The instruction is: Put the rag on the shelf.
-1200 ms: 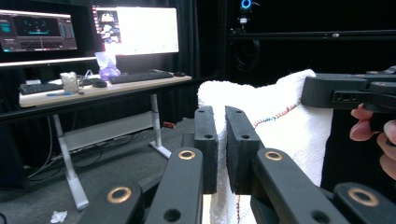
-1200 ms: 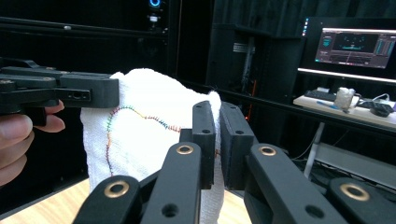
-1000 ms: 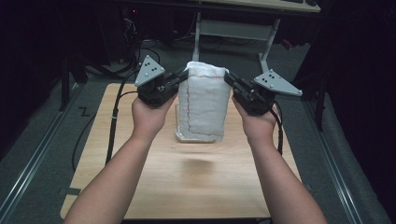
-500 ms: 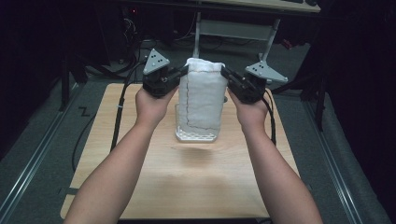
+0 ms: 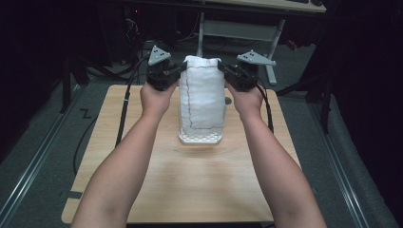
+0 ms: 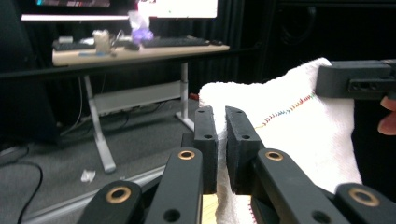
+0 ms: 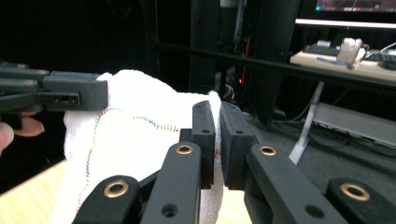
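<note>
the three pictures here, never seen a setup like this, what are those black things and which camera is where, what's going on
There is no robot arm here. A person stands at a wooden table and holds a hand-operated clamp, called a gripper, in each hand: the left gripper and the right gripper.

The wide picture comes from a fixed camera above the person, looking forward and down. The other two come from small cameras riding on each gripper, looking along its two black jaws.

Both grippers pinch the top edge of a white towel, one at each upper corner, so it hangs upright. Below it a white perforated tray sits on the table. In the background are a desk, a keyboard and screens.
</note>
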Action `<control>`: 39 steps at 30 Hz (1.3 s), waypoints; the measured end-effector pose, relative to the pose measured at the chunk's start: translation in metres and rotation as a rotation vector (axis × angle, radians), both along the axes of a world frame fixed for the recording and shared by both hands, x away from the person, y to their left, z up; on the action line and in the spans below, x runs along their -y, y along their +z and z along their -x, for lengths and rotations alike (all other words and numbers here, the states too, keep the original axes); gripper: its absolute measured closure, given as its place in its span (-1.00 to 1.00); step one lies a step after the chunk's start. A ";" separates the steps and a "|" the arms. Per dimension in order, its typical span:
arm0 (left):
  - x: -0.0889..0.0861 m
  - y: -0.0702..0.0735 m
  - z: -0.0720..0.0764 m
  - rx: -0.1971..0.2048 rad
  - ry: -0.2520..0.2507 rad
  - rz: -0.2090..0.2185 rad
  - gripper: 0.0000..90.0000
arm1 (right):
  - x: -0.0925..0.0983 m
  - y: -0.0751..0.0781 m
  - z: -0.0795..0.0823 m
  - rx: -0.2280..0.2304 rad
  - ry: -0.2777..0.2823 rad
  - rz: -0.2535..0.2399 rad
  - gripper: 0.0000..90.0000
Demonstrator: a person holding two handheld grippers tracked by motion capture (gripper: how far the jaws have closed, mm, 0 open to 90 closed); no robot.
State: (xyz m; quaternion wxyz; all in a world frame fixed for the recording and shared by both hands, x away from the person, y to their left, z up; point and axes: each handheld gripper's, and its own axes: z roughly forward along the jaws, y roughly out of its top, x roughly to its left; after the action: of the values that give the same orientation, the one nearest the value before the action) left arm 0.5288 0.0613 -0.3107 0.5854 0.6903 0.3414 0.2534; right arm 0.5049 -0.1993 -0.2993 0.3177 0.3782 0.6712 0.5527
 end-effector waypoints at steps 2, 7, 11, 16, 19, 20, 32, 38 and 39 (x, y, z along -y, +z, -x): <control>0.002 -0.007 -0.009 -0.028 0.006 -0.015 0.86 | -0.002 -0.005 -0.008 -0.013 -0.004 0.017 0.91; 0.004 -0.028 -0.029 -0.106 -0.003 -0.053 0.85 | -0.003 -0.027 -0.028 -0.086 -0.013 0.058 0.91; 0.006 -0.046 -0.041 -0.194 -0.027 -0.072 0.84 | -0.003 -0.039 -0.038 -0.134 -0.024 0.079 0.90; 0.005 -0.061 -0.050 -0.285 -0.043 -0.097 0.61 | 0.001 -0.059 -0.047 -0.197 -0.036 0.083 0.73; 0.000 -0.063 -0.049 -0.261 0.000 -0.067 0.31 | 0.005 -0.062 -0.047 -0.205 -0.039 0.071 0.60; -0.001 -0.062 -0.048 -0.261 0.006 -0.062 0.27 | 0.006 -0.062 -0.047 -0.201 -0.043 0.073 0.60; -0.019 -0.060 -0.035 -0.226 0.032 -0.037 0.19 | 0.020 -0.058 -0.035 -0.208 -0.076 0.097 0.49; -0.027 -0.061 -0.024 -0.217 0.036 -0.035 0.19 | 0.026 -0.063 -0.029 -0.217 -0.079 0.090 0.43; -0.029 -0.062 -0.023 -0.216 0.038 -0.038 0.19 | 0.027 -0.065 -0.027 -0.215 -0.078 0.095 0.42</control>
State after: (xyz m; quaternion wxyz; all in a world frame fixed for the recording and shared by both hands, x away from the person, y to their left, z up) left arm 0.5516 0.0900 -0.3722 0.5272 0.7180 0.4104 0.1951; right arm 0.5320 -0.2260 -0.3641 0.2827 0.4458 0.7117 0.4635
